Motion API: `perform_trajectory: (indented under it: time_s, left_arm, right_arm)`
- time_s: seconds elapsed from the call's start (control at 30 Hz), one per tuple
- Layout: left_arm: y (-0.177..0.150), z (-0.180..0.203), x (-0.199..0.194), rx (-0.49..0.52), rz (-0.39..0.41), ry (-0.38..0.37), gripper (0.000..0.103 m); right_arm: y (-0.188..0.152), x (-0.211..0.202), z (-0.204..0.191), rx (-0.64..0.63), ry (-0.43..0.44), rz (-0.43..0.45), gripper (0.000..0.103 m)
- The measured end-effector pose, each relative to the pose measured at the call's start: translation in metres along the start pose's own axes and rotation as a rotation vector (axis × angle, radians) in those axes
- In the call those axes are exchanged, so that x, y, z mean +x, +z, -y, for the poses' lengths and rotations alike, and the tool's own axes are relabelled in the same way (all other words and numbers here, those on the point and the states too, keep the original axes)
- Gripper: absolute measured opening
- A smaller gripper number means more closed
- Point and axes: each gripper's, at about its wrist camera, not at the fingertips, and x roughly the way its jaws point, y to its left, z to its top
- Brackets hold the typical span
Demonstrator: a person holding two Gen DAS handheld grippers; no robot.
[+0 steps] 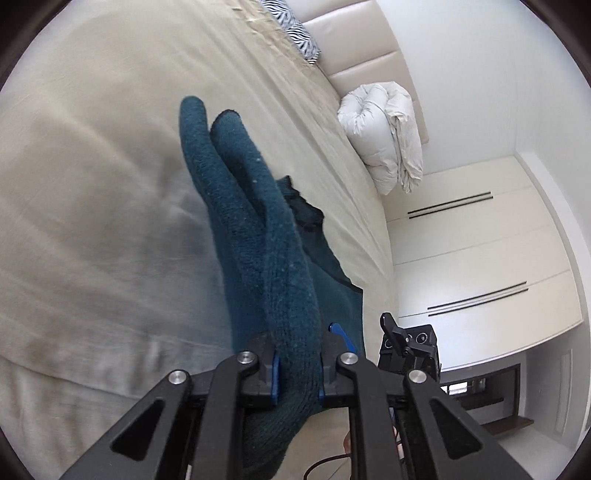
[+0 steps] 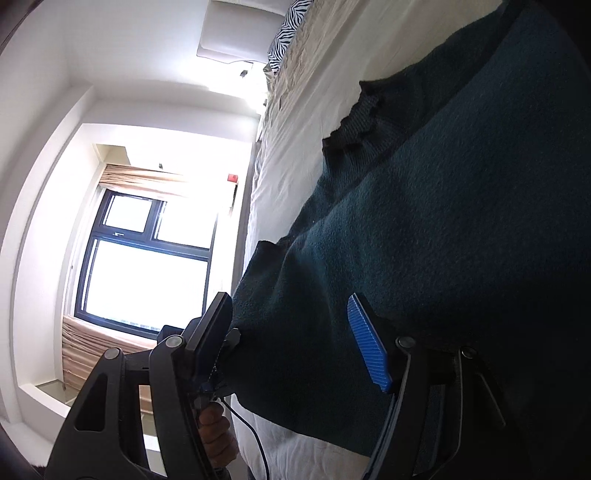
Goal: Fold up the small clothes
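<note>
A dark teal knit sweater (image 1: 258, 236) lies on the beige bed sheet (image 1: 110, 147). My left gripper (image 1: 298, 373) is shut on a bunched fold of it and holds it lifted off the bed, so the fabric rises in a ridge ahead of the fingers. In the right wrist view the sweater (image 2: 443, 229) fills the right half, with its ribbed collar (image 2: 354, 129) toward the top. My right gripper (image 2: 295, 347) is open, its black finger and blue ribbed finger (image 2: 369, 350) spread on either side of the sweater's edge. The right gripper also shows in the left wrist view (image 1: 406, 347).
A folded white duvet (image 1: 384, 133) lies at the far edge of the bed by the padded headboard (image 1: 354, 48). A zebra-print pillow (image 1: 295, 33) sits at the head. White wardrobe doors (image 1: 480, 258) stand beside the bed. A bright window (image 2: 147, 258) is on the other side.
</note>
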Motion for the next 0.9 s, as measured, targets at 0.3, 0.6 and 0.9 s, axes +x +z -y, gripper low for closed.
perform_trajectory:
  time_s: [0.3,0.6,0.9]
  left_arm:
    - [-0.049,0.11,0.131,0.267,-0.172,0.022,0.014]
    - [-0.083,0.101,0.165,0.278,-0.264,-0.026,0.067]
    - [-0.079,0.073,0.104,0.27,-0.161,-0.021,0.07]
  right_arm:
    - [0.035,-0.091,0.04,0.132,0.071,0.107,0.072]
    - [0.048,-0.118,0.071,0.203,0.091,0.101,0.073]
    - [0.045,-0.089,0.034,0.038,-0.193,-0.006,0.069]
